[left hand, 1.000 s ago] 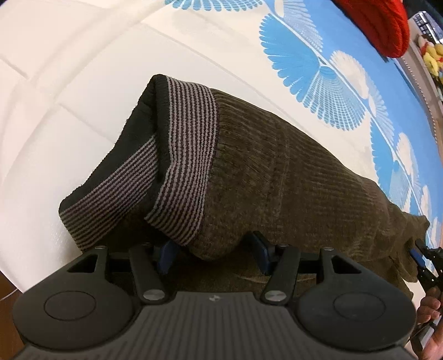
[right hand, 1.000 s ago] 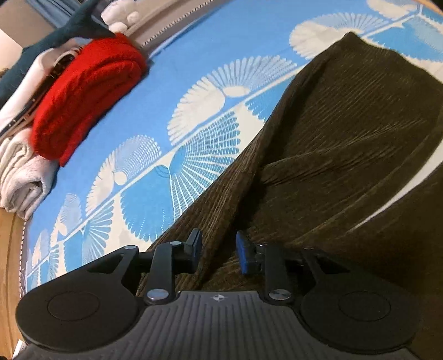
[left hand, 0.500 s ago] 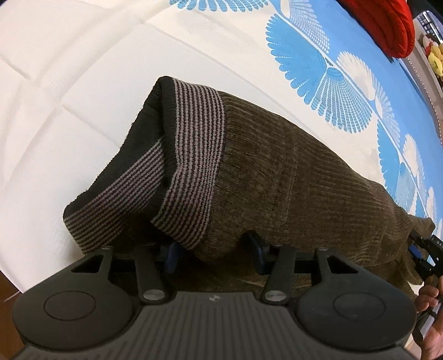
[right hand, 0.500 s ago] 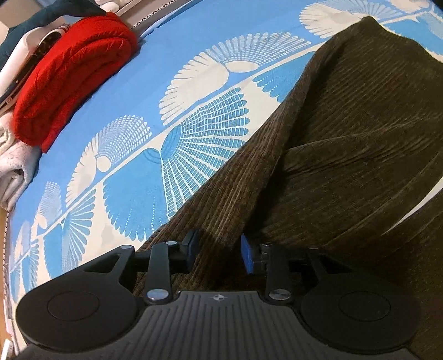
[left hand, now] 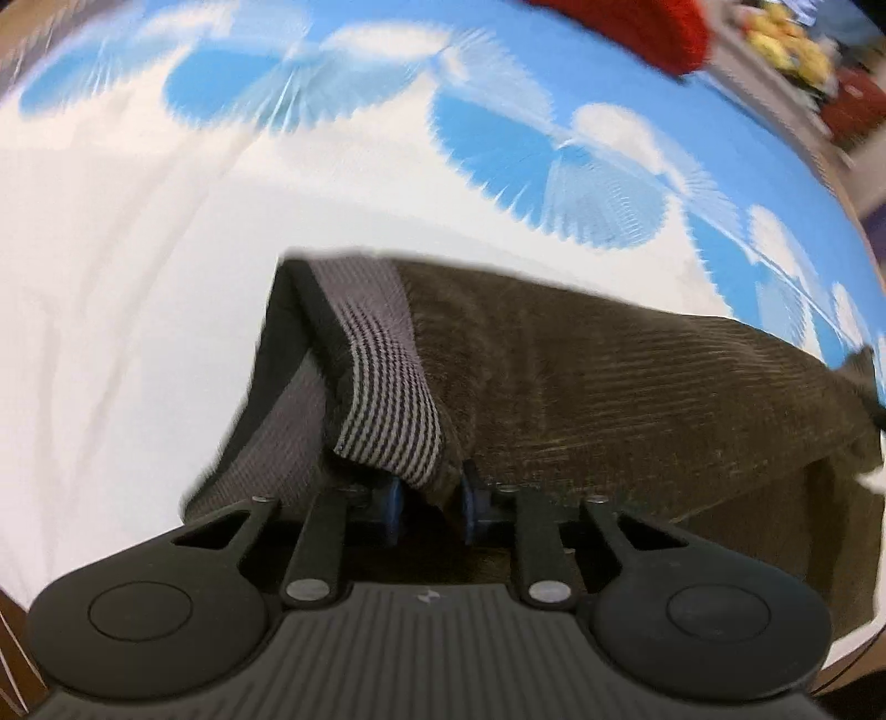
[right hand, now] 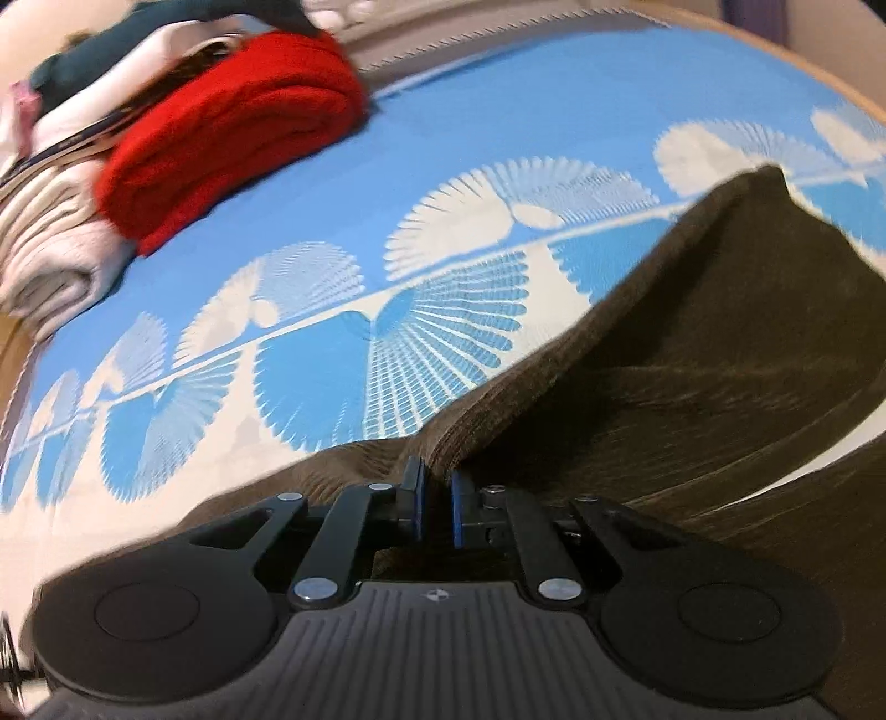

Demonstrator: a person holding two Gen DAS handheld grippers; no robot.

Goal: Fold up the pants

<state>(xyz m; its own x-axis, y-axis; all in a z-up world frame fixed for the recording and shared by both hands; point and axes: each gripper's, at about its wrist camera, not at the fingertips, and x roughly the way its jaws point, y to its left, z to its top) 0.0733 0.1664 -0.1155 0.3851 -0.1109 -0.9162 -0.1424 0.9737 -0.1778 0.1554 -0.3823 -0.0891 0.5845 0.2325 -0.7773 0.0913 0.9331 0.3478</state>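
Left wrist view: motion-blurred throughout; fan print of the bedspread (left hand: 554,160) smeared, esp. upper left. Red item (left hand: 637,27) cut by top edge, identity unclear; yellow objs. (left hand: 786,44) at upper right too blurred to identify. Pants (left hand: 609,387) run out past the right edge; far end unseen. Cloth hides the contact faces of the left gripper (left hand: 426,498). Right wrist view: stack of folded laundry (right hand: 111,166) blurred, cropped at left/top. Pants (right hand: 720,360) cropped at right; fold of cloth covers pad faces of the right gripper (right hand: 434,498).
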